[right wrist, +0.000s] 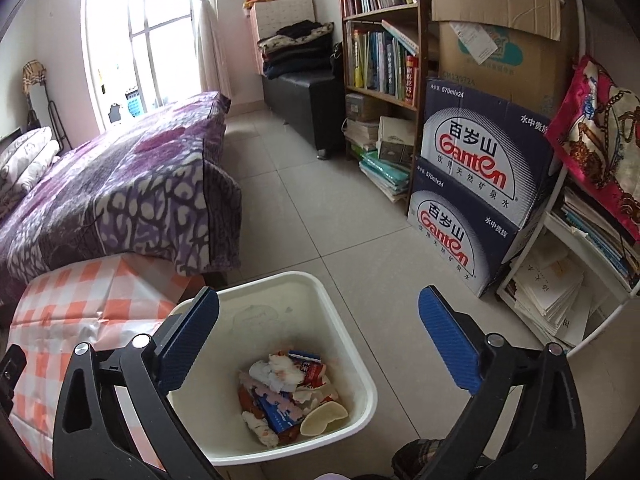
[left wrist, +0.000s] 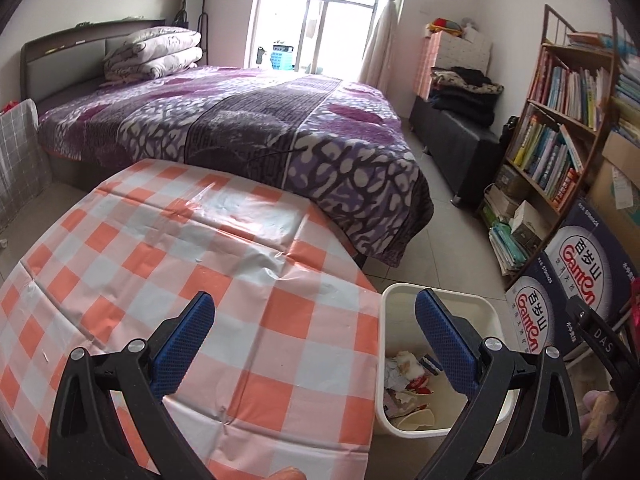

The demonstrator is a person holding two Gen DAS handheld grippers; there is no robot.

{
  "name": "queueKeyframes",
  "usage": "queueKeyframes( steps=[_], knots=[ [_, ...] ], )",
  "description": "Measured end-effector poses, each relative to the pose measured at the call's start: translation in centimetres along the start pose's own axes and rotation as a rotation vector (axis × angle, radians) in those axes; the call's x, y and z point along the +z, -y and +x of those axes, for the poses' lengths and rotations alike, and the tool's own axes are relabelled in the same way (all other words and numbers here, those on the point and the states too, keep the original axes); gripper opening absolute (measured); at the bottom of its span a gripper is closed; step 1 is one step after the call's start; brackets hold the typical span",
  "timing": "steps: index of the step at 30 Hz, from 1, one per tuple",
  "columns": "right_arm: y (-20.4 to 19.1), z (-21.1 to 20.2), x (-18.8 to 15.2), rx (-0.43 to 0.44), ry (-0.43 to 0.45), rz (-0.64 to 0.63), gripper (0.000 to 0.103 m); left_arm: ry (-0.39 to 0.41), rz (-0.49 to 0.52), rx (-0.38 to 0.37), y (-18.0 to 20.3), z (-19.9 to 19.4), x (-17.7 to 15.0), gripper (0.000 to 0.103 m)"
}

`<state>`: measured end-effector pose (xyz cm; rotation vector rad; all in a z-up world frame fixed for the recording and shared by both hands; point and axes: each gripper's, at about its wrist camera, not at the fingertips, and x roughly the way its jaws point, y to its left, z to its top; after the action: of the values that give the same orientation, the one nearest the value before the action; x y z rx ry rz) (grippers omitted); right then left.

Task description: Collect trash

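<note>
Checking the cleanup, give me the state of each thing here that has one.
Left gripper: fingers open, empty.
Right gripper: fingers open, empty, above the bin.
Trash bin: upright, no lid, trash covering its bottom.
Checkered tablecloth: creased, nothing on it.
Top cardboard box: flaps open.

Two stacked navy water cartons (right wrist: pixel 472 184) marked "Ganten", "百岁山", "570ml×24"; brown cardboard box (right wrist: pixel 500 64) above stamped "CR139724"; book spines unreadable.

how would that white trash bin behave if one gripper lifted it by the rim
The white trash bin looks like thin plastic, so probably light. It holds only a shallow layer of wrappers, adding little weight. Gripped at one rim, it would likely tilt.
</note>
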<state>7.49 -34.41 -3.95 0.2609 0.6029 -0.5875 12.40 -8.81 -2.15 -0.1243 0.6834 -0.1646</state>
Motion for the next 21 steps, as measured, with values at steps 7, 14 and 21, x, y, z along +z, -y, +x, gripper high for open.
queueKeyframes(
  steps=[7,14,21],
  knots=[
    [0.7,-3.1,-0.9,0.034,0.074,0.031,0.096,0.009,0.012,-0.019,0.8,-1.7,-0.5,0.097],
    [-0.6,-5.1,-2.3,0.064,0.101,-0.037,0.096,-0.003,0.038,-0.019,1.2,-1.9,-1.3,0.097],
    [-1.9,-6.0,-3.4,0.072,0.128,-0.081,0.096,-0.010,0.049,-0.025,1.1,-2.0,-1.7,0.097]
  ],
)
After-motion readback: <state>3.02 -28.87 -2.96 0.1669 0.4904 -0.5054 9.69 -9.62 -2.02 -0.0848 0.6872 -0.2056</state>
